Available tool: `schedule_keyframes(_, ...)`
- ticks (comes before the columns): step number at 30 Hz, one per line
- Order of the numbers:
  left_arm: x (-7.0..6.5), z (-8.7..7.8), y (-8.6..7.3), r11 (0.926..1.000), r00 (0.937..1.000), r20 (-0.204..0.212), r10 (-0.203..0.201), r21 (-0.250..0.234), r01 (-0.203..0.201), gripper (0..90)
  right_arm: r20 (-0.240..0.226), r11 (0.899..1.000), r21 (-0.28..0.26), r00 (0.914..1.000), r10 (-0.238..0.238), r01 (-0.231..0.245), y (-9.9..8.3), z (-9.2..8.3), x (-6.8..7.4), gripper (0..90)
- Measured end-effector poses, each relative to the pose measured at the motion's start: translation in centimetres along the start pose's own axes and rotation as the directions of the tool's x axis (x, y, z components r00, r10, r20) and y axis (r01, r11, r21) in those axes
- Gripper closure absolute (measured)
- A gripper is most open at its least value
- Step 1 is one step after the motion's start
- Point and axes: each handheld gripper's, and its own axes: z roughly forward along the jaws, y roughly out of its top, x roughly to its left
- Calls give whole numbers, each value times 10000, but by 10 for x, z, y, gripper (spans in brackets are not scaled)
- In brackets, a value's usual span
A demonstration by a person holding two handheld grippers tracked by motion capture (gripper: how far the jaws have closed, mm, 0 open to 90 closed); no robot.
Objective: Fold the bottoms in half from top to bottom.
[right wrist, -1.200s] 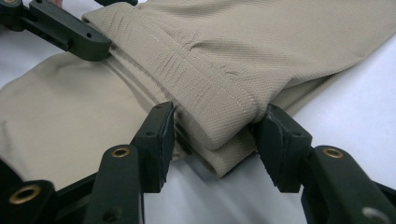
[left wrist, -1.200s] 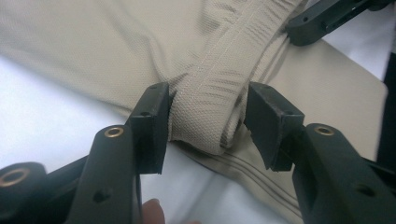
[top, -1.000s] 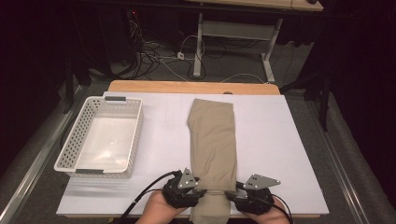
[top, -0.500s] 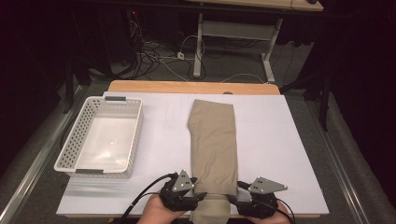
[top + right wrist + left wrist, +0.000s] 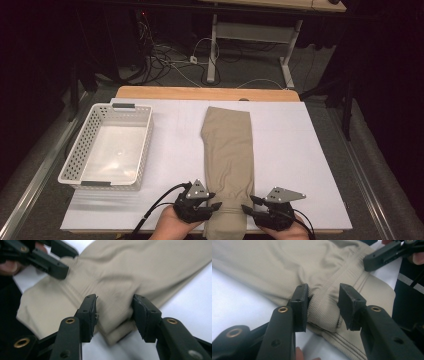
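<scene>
— Where did the folded beige knit garment (image 5: 227,165) lie?

— In the lower middle of the high view, flat on the white-covered bench (image 5: 300,150), its long axis running from the near edge straight up the frame toward the far edge. The near end, with its stitched band, hung just over the bench's front edge.

— And the fingers?

— The left gripper (image 5: 212,206) sat at the garment's left edge, the right gripper (image 5: 248,209) at its right edge, both pointing inward at that near end. Each had just been closing, with a bunched fold of cloth between its fingers (image 5: 299,305); in the right gripper view the fingers (image 5: 87,315) pressed on the fold too.

— Which hand was nearer?

— Neither; they were level across the cloth. A lift would likely carry the near end up the long axis.

— Anything else?

— A white perforated plastic basket (image 5: 75,162) stood well apart at the left.
</scene>
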Motion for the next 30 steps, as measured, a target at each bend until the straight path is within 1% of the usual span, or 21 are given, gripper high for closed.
schedule_keyframes(1, 0, 0, 0, 10000, 10000, 44, 5, 22, -5, 576, -65, 10000, -47, 10000, 10, -10, -2, 0, 1, 562)
schedule_keyframes(6, -2, -3, -2, 9999, 9995, 322, -35, 96, 32, 577, -80, 9998, 25, 9998, -185, 185, -5, -4, 6, 565)
schedule_keyframes(8, -3, -4, -3, 9999, 9993, 369, -22, 122, 18, 577, -93, 9997, 54, 9997, -238, 238, -6, -5, 7, 567)
schedule_keyframes(9, -7, -6, -5, 9997, 9991, 412, 121, 204, -130, 576, -147, 9995, 105, 9994, -310, 311, -8, -8, 11, 568)
schedule_keyframes(10, -7, -6, -5, 9997, 9991, 412, 121, 204, -130, 576, -168, 9993, 109, 9992, -357, 359, -9, -9, 12, 569)
schedule_keyframes(11, -10, -8, -6, 9993, 9987, 444, 243, 285, -256, 576, -168, 9990, 133, 9990, -422, 424, -10, -10, 14, 570)
schedule_keyframes(15, -15, -12, -8, 9992, 9984, 512, 258, 299, -274, 576, -192, 9984, 184, 9984, -526, 530, -11, -12, 19, 571)
schedule_keyframes(17, -20, -13, -11, 9988, 9978, 581, 309, 352, -330, 576, -216, 9975, 230, 9975, -666, 671, -14, -15, 25, 573)
schedule_keyframes(20, -26, -14, -13, 9982, 9970, 661, 396, 431, -425, 576, -268, 9974, 251, 9974, -670, 676, -18, -20, 28, 574)
schedule_keyframes(23, -32, -16, -16, 9976, 9962, 729, 484, 467, -518, 576, -414, 9973, 235, 9968, -686, 696, -21, -25, 32, 574)
schedule_keyframes(26, -40, -17, -20, 9956, 9949, 712, 717, 551, -757, 580, -518, 9974, 230, 9964, -676, 688, -25, -30, 35, 577)
schedule_keyframes(30, -48, -21, -24, 9933, 9931, 770, 887, 676, -939, 579, -647, 9969, 260, 9952, -728, 746, -30, -35, 42, 577)
